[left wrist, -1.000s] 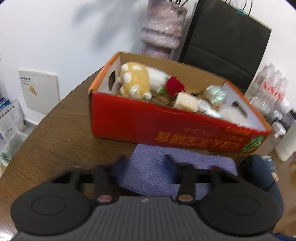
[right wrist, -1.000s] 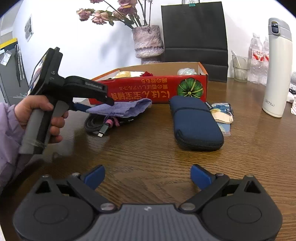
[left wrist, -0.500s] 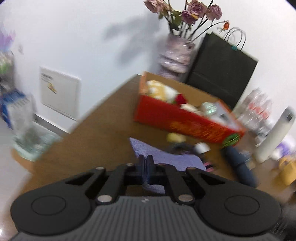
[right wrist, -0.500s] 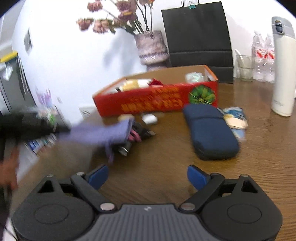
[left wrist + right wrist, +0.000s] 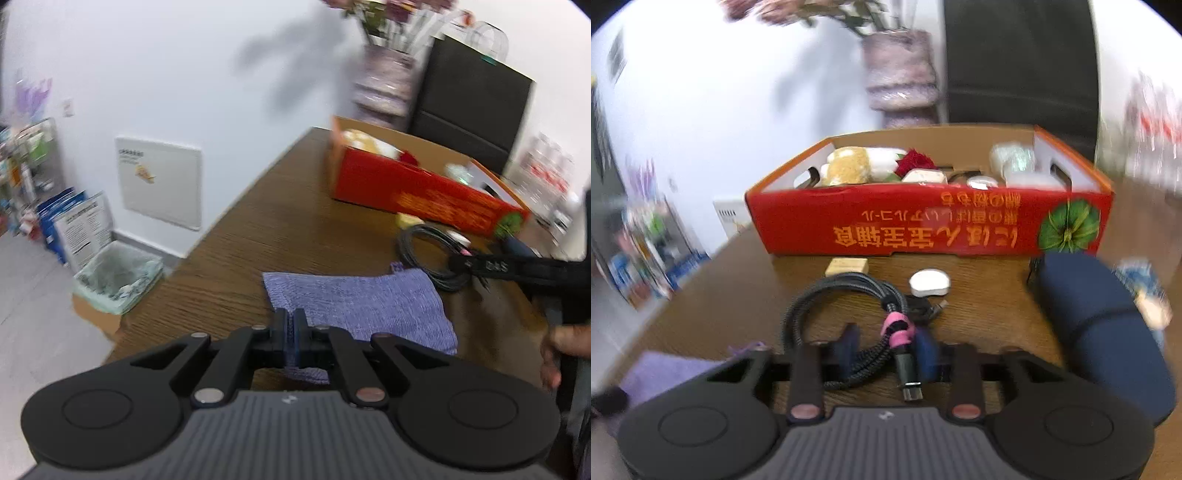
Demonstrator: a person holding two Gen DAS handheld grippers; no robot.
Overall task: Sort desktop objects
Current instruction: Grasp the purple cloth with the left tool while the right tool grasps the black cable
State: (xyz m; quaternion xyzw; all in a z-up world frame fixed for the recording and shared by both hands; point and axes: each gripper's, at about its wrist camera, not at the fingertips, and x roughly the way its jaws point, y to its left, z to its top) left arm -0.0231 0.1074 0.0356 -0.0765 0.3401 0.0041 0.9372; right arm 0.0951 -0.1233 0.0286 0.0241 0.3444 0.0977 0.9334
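My left gripper (image 5: 290, 334) is shut on the near edge of a purple cloth (image 5: 364, 301) that lies flat on the wooden table (image 5: 273, 225). My right gripper (image 5: 886, 349) is open, its blue fingertips (image 5: 847, 347) on either side of the coiled black cable (image 5: 846, 295) with a pink tie (image 5: 897, 328). The cable also shows in the left wrist view (image 5: 430, 254). A red cardboard box (image 5: 923, 221) holding a plush toy, a red flower and small items stands behind the cable.
A white earbud case (image 5: 929, 282) and a small tan block (image 5: 847, 266) lie before the box. A navy pouch (image 5: 1104, 321) lies at the right. A vase and a black paper bag (image 5: 1019, 66) stand behind the box. The table's left edge (image 5: 207, 240) drops to a bin.
My left gripper pulled the purple cloth off the cable and laid it flat to the left. My right gripper moved forward over the cable and its fingers narrowed around it.
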